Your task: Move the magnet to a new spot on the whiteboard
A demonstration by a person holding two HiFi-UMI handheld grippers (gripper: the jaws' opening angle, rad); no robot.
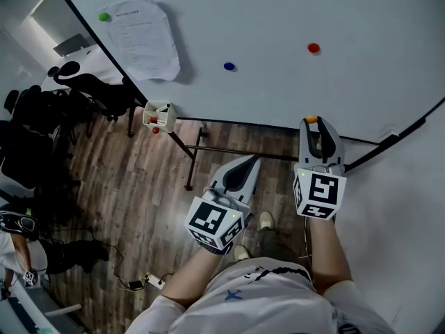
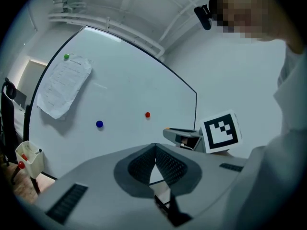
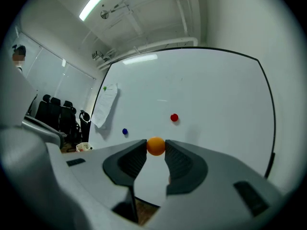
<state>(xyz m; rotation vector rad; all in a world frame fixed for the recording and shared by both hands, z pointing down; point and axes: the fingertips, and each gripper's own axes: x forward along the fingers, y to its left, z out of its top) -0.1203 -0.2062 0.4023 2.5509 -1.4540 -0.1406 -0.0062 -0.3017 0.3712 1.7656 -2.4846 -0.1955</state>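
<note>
An orange magnet (image 3: 156, 146) sits pinched between the tips of my right gripper (image 3: 156, 147), which is shut on it and held off the whiteboard (image 3: 206, 99). In the head view the same orange magnet (image 1: 311, 120) shows at the tip of the right gripper (image 1: 312, 122), below the whiteboard's (image 1: 278, 19) lower edge. A red magnet (image 1: 313, 47) and a blue magnet (image 1: 229, 66) stick to the board. My left gripper (image 1: 252, 160) hangs lower and to the left, its jaws shut with nothing in them; the left gripper (image 2: 154, 147) points at the board.
A sheet of paper (image 1: 147, 37) is pinned to the board by a green magnet (image 1: 103, 17). A small marker cup (image 1: 158, 115) hangs at the board's lower left corner. The board's stand legs (image 1: 188, 155) cross the wooden floor. Black office chairs (image 1: 42, 110) stand at the left.
</note>
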